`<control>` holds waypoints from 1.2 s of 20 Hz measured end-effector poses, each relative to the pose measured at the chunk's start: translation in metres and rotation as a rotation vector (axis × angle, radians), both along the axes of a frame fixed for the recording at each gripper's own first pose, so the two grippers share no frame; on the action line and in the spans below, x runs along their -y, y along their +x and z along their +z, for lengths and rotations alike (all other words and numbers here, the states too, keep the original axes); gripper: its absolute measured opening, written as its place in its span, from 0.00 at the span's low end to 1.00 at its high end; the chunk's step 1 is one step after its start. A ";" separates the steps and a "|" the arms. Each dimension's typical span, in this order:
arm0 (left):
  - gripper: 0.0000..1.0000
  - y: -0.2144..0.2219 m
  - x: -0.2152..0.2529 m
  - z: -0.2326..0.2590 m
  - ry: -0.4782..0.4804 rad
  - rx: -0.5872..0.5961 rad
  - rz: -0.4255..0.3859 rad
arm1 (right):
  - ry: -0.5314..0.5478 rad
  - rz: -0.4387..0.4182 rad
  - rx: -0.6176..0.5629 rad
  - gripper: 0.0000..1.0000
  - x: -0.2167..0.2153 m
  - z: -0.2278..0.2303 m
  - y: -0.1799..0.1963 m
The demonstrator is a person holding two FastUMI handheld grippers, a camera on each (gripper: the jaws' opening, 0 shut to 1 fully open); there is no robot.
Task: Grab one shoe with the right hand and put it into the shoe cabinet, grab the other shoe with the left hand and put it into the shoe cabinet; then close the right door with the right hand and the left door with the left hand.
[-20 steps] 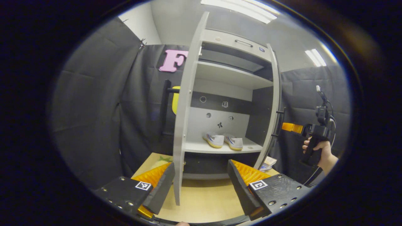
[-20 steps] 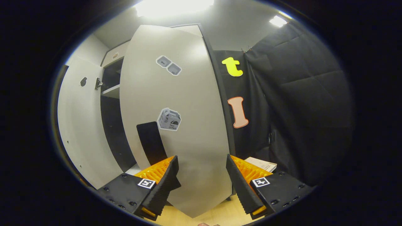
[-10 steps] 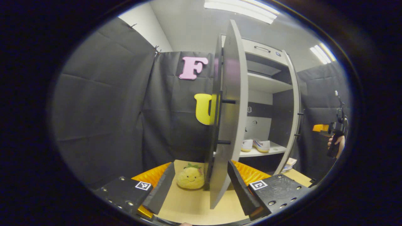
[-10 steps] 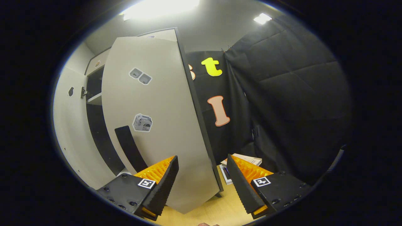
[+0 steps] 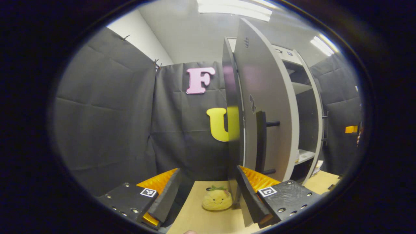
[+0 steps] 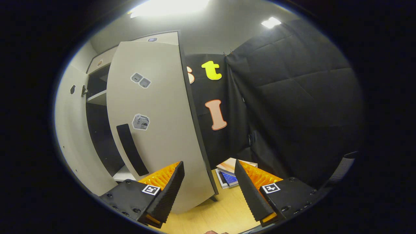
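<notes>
A: Where is the shoe cabinet (image 5: 305, 97)?

B: It stands on the counter (image 5: 201, 217), tall and straight up. In the left gripper view it is to the right of the middle.

A: Which way does the left door (image 5: 266, 107) point?

B: Its long side goes up and down. It is partly open, and its free edge points toward the camera. It is a flat, smooth, light grey board with a dark edge. A long dark bar handle (image 5: 261, 143) runs up and down on it.

A: And the right door (image 6: 156, 123)?

B: In the right gripper view it is also partly open. It is flat, smooth and pale grey. It has a long dark handle (image 6: 131, 149) and small stickers (image 6: 140, 80) on it. Between the doors you can see a dark gap and a white shelf (image 6: 97, 97).

A: What is the left tool (image 5: 208, 191) doing?

B: Its two fingers are spread apart and pinch nothing. The bottom of the left door is just beside one finger (image 5: 248, 195). I cannot tell if they touch.

A: And the right tool (image 6: 209, 188)?

B: Spread apart too, with nothing between the fingers. The right door's bottom corner is near it.

A: Anything else?

B: A soft yellow toy (image 5: 217, 199) with a smile sits on the wooden counter. Some books (image 6: 229, 172) lie flat by the cabinet.
</notes>
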State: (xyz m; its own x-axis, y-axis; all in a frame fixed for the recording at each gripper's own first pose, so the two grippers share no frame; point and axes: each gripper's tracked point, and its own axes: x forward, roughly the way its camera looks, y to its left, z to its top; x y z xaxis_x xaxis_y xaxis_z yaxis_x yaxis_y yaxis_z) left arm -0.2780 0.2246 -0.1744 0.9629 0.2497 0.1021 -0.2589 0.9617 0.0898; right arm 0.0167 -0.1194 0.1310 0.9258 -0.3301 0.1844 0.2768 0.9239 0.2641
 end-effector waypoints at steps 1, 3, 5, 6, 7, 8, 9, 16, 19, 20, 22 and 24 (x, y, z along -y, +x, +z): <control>0.96 0.010 -0.001 0.000 0.003 0.003 -0.003 | 0.002 -0.007 -0.012 0.98 0.002 -0.005 -0.003; 0.96 0.022 -0.002 0.009 0.005 0.023 -0.013 | 0.001 -0.025 -0.034 0.98 0.007 -0.013 -0.009; 0.96 0.035 0.007 0.020 -0.010 0.040 -0.053 | 0.004 -0.041 -0.046 0.98 0.012 -0.017 -0.013; 0.95 0.039 0.009 0.025 -0.009 0.048 -0.056 | 0.009 -0.044 -0.049 0.97 0.015 -0.018 -0.014; 0.94 0.039 0.009 0.029 0.005 0.052 -0.054 | 0.014 -0.048 -0.052 0.97 0.017 -0.018 -0.015; 0.94 0.042 0.011 0.032 0.019 0.048 -0.057 | 0.018 -0.053 -0.055 0.97 0.021 -0.020 -0.015; 0.94 0.043 0.012 0.028 0.005 0.041 -0.063 | 0.019 -0.056 -0.060 0.98 0.023 -0.022 -0.014; 0.94 0.054 0.061 0.026 -0.010 -0.014 -0.109 | 0.051 -0.024 -0.106 0.98 0.029 -0.036 0.008; 0.91 0.054 0.081 0.017 -0.046 -0.027 -0.063 | 0.041 -0.014 -0.111 0.98 0.042 -0.032 0.014; 0.91 0.055 0.087 0.018 -0.047 -0.021 -0.046 | 0.038 -0.012 -0.110 0.98 0.049 -0.030 0.016; 0.91 0.058 0.098 0.020 -0.049 -0.035 -0.021 | 0.044 0.013 -0.120 0.98 0.060 -0.026 0.022; 0.90 0.062 0.112 0.020 -0.047 -0.041 0.000 | 0.023 0.040 -0.120 0.98 0.071 -0.019 0.031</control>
